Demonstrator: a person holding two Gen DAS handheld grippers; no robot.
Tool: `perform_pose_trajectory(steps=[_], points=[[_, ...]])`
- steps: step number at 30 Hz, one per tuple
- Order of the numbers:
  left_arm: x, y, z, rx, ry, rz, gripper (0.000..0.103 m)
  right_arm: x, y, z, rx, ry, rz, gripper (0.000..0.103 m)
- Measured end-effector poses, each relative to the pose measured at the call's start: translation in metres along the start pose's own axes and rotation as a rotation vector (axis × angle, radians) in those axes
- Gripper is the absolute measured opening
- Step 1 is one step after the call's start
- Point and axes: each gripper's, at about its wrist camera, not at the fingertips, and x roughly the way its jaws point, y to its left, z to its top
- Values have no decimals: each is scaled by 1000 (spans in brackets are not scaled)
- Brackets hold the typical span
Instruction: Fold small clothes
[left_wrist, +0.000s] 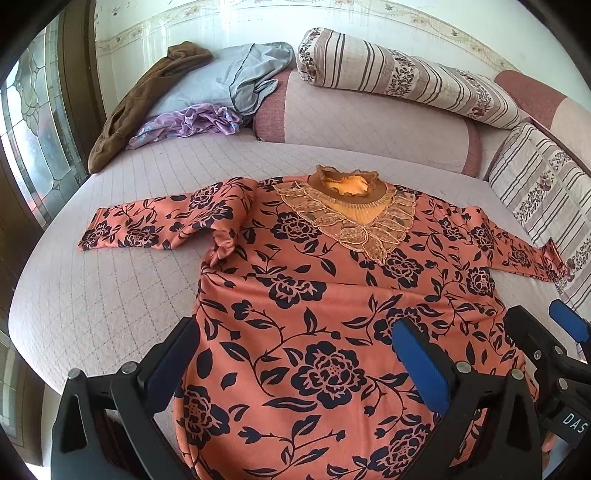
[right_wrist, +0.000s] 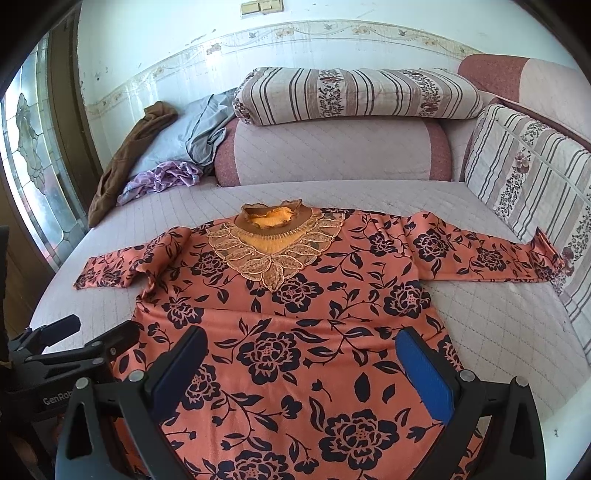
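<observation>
Orange floral blouse (left_wrist: 295, 295) lies flat, front up, on the quilted bed (left_wrist: 110, 295) — sleeves spread to both sides, lace collar (left_wrist: 347, 218) toward the bolster (left_wrist: 369, 110). Left tongs (left_wrist: 295, 354) and right tongs (right_wrist: 301, 369) hover over its hem, both wide open, holding nothing. Crumpled clothes (left_wrist: 192, 122) sit far left.
</observation>
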Motion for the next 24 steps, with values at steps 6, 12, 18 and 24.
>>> perform_pose_trajectory(steps=[6,12,18,24], points=[[3,0,2,3,3,3,103,3,1,3,-6,0,-2,103],[7,1,4,0,7,5,103,9,1,5,-10,2,-9,103],[8,0,6,4,8,9,103,11,2,7,-13,1,-9,103],[9,-1,6,6,10,10,103,14,2,8,-16,1,-6,103]])
